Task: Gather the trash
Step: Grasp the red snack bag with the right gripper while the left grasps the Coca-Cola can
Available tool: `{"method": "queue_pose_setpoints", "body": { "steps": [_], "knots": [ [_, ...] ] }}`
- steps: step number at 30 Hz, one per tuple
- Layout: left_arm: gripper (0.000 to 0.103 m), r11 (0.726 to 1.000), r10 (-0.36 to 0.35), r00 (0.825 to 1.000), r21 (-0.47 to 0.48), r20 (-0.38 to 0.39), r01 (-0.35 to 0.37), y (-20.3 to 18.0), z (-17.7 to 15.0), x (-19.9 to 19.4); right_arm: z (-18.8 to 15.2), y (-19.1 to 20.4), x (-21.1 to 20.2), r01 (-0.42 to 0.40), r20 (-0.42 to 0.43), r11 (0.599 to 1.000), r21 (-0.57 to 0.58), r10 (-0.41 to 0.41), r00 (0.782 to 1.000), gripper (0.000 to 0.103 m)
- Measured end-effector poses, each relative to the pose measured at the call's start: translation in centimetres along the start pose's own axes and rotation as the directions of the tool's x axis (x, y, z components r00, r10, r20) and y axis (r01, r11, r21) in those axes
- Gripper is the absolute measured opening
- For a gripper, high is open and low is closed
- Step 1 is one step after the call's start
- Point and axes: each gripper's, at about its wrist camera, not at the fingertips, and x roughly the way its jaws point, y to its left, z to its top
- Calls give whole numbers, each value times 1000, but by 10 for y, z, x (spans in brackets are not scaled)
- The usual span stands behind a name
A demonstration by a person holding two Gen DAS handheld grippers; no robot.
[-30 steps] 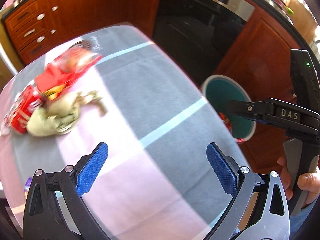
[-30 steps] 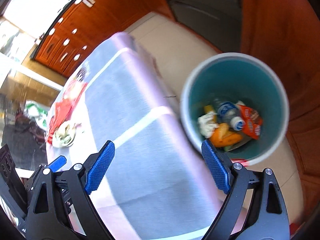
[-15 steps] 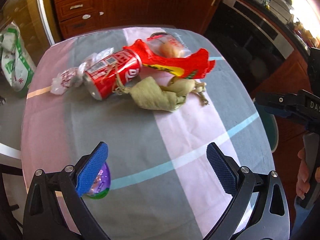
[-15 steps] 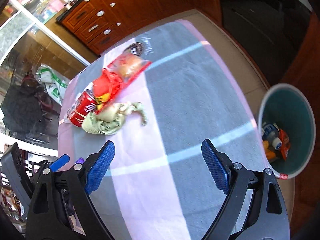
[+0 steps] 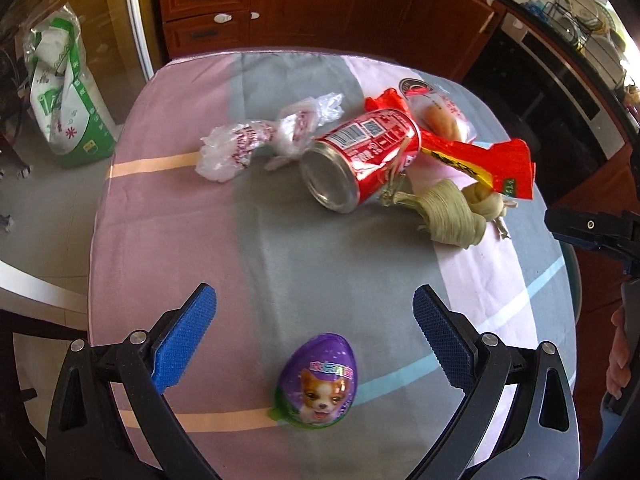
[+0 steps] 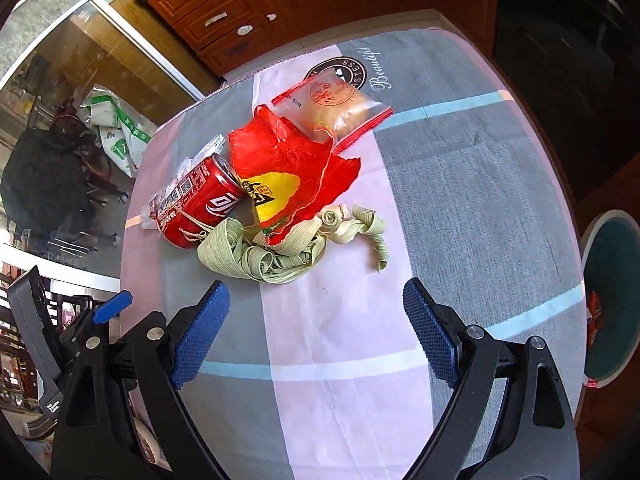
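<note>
Blue pads, left tongs [image 5: 314, 338]: spread wide, nothing between the pads, hovering over the near part of the tabletop [image 5: 168, 240].
Blue pads, right tongs [image 6: 316, 330]: also wide apart and empty, above bare striped cloth.
Purple egg [image 5: 318, 380]: foil-wrapped, puppy print, lying on the cloth just below the gap of the left tongs, not touched by either pad.
Trash pile: red can [image 5: 362, 160] on its side, base toward the left camera; clear crumpled wrapper [image 5: 264, 140] touching it on the left; red snack bag [image 5: 476, 156] draped across its far end; pale green leaf wraps [image 5: 452, 214] right beside the can.
Zip bag [image 6: 334, 106]: behind the red bag, partly on the round logo printed on the cloth.
Open room: wide bare cloth between both tongs and the pile; the grey and pink bands at the right of the pile are free.
Edges: tabletop rounds off at left toward the floor and a glass door; wooden drawers [image 5: 224, 4] stand beyond the far edge.
Left view only: the egg, the whole clear wrapper, and a hand [image 5: 620, 356] on the other tool's grip at far right.
Right view only: teal bin [image 6: 612, 296] on the floor past the tabletop's right edge, something red inside it; the leaf wraps seen uncoiled.
</note>
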Motion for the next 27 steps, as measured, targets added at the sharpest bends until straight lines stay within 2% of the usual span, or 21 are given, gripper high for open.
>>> {"method": "queue_pose_setpoints", "body": {
  "steps": [3, 10, 17, 19, 21, 22, 23, 24, 27],
  "knots": [
    [99, 1000, 11, 1000, -6, 11, -11, 13, 7, 0, 10, 4, -1, 17, 28, 1000, -1, -17, 999, 84],
    [99, 999, -7, 999, 51, 50, 5, 18, 28, 10, 35, 5, 23, 46, 13, 999, -6, -46, 999, 84],
    [99, 989, -50, 997, 144, 57, 42, 1, 46, 30, 50, 6, 61, -9, -6, 1000, 22, 9, 1000, 84],
    [99, 984, -58, 997, 170, 57, 48, -5, 52, 36, 52, 10, 67, -3, -1, 1000, 9, 3, 1000, 76],
    [99, 980, -66, 996, 190, 58, 54, -11, 56, 41, 53, 13, 72, 1, 4, 1000, -1, -1, 1000, 43],
    [99, 978, -65, 996, 203, 60, 51, -14, 58, 44, 53, 13, 73, 0, 5, 1000, 0, 0, 1000, 33],
    [99, 975, -61, 996, 216, 60, 47, -18, 61, 46, 53, 11, 73, -4, 7, 1000, 4, 4, 1000, 15],
    [99, 973, -57, 997, 229, 60, 42, -21, 62, 49, 53, 10, 72, -3, 12, 1000, 6, 3, 1000, 9],
    [99, 964, -49, 997, 264, 61, 31, -28, 64, 54, 51, 4, 66, -5, 30, 1000, 6, 4, 1000, 8]
  ]
}}
